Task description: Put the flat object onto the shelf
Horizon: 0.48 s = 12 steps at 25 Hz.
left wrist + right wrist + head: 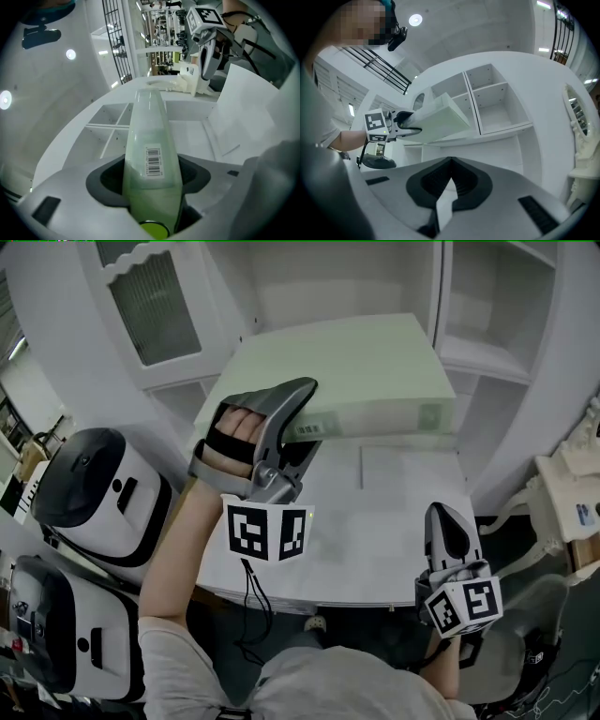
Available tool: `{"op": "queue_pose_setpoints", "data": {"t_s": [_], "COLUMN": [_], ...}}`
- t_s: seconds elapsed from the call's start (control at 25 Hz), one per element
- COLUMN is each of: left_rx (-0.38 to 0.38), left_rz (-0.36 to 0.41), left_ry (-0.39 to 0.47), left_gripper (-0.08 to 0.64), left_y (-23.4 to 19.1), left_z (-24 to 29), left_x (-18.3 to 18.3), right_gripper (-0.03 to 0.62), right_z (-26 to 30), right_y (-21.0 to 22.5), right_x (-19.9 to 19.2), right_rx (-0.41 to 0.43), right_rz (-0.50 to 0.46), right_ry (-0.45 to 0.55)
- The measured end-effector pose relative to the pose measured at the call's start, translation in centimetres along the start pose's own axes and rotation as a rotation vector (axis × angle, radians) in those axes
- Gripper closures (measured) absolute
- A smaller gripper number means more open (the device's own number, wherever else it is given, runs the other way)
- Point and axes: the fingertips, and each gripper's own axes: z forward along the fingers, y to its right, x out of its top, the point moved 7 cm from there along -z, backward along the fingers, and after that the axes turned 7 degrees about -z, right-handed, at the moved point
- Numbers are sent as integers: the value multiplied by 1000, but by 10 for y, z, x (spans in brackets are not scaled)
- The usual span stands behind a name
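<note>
Head view: carry step. left gripper [302, 425] clamped on edge of flat box [356, 371], raised in front of white shelf [480, 358]. Next move likely: level box, slide into open bay.
Left gripper view: box pale green, thin, barcode label, pinched between jaws.
Right gripper view: right gripper [449, 165] fingers together, empty.

I'm holding the pale green flat box [347, 371] by its barcoded near-left corner in my left gripper [309, 418], hovering just before the white shelf [478, 357], its open compartments lying beyond
</note>
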Motion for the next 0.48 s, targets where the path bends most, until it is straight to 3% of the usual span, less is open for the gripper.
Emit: {"op": "queue_pose_setpoints", "data": {"t_s": [0.48], "left_rx": [-56], "left_rz": [60], "left_ry": [-27], "left_gripper": [275], "left_y": [-23], "left_z": [15], "left_x": [9], "right_gripper": [587], "right_z": [18], "right_y": [-3], "right_x": [-1], "right_rx": [-71], "right_rz": [-10], "right_ry": [-7]}}
